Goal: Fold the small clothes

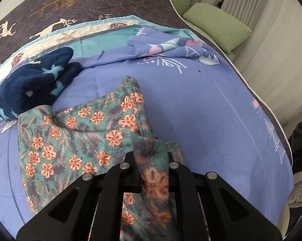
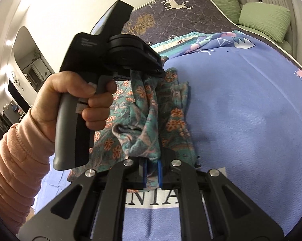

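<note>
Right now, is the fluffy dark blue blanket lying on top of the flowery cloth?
No, the dark blue blanket lies beside the flowery cloth, on the bedsheet.

A bedroom in a home is shown; a bed is covered by a dark mattress cover (image 1: 114, 2) printed with deer and trees, over which a blue sheet (image 1: 211, 110) is spread; green pillows (image 1: 217, 26) are stacked beside pale curtains (image 1: 257, 4); a folded navy fleece blanket (image 1: 30, 86) is laid on the bed; household shelves (image 2: 32, 68) are seen through an opening in the wall
</note>
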Demonstrator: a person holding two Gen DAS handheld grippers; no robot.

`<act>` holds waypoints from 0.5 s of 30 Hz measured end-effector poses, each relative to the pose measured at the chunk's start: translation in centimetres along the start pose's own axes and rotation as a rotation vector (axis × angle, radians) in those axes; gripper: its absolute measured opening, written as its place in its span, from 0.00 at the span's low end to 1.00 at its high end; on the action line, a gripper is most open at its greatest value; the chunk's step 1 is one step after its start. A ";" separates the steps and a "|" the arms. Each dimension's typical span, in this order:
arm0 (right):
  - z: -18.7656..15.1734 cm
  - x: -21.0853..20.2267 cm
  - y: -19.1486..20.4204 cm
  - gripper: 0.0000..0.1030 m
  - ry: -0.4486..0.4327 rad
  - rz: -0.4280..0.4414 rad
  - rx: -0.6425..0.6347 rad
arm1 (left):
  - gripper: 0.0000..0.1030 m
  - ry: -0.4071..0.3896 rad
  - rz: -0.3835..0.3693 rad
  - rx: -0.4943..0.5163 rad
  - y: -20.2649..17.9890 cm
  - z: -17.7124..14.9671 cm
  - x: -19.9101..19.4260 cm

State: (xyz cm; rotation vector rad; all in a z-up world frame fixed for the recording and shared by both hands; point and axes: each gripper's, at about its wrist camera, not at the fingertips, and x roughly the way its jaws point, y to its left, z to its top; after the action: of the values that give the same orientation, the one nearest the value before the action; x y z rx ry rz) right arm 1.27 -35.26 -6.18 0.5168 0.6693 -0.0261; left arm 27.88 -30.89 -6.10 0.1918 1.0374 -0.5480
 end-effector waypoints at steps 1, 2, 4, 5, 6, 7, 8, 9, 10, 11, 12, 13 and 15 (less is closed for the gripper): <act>-0.1 0.1 -0.3 0.09 0.013 0.002 0.012 | 0.09 0.004 -0.006 0.008 -0.1 -0.1 0.1; -0.2 0.2 -0.7 0.14 0.021 0.002 0.027 | 0.18 0.006 -0.018 0.017 -0.1 -0.4 0.0; -0.3 0.0 -1.5 0.22 0.018 0.008 0.052 | 0.41 0.000 -0.027 0.017 0.1 -0.8 -0.7; -0.2 -0.4 -2.1 0.25 0.007 0.013 0.067 | 0.51 -0.013 -0.015 0.019 0.1 -1.1 -1.5; -0.2 -0.9 -2.6 0.29 -0.008 0.016 0.082 | 0.54 -0.032 -0.016 0.031 0.2 -1.5 -2.6; -0.1 -1.4 -3.1 0.31 -0.022 0.018 0.094 | 0.54 -0.048 -0.030 0.049 0.2 -2.0 -3.7; -0.1 -2.1 -3.9 0.33 -0.040 0.022 0.113 | 0.56 -0.064 -0.041 0.064 0.2 -2.6 -4.9; 0.0 -2.5 -4.6 0.33 -0.045 0.024 0.125 | 0.58 -0.095 -0.039 0.086 0.3 -3.5 -6.6; 0.0 -2.8 -5.2 0.33 -0.044 0.027 0.130 | 0.59 -0.124 -0.024 0.107 0.4 -4.6 -8.1; 0.1 -3.1 -5.8 0.33 -0.033 0.031 0.130 | 0.66 -0.166 -0.001 0.143 0.6 -6.3 -10.0; 0.1 -3.3 -6.2 0.33 -0.014 0.029 0.114 | 0.69 -0.193 0.015 0.168 0.7 -7.6 -11.1; 0.1 -3.5 -6.4 0.33 0.002 0.024 0.088 | 0.69 -0.230 0.041 0.202 1.0 -9.5 -12.5; 0.0 -3.6 -6.0 0.33 0.047 0.018 -0.011 | 0.69 -0.264 0.082 0.252 1.5 -13.0 -14.0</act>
State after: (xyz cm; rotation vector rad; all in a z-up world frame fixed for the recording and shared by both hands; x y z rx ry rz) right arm -2.71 -40.99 -6.75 0.5145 0.7107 0.0071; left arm 13.23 -19.62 -0.83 0.3723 0.7001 -0.6111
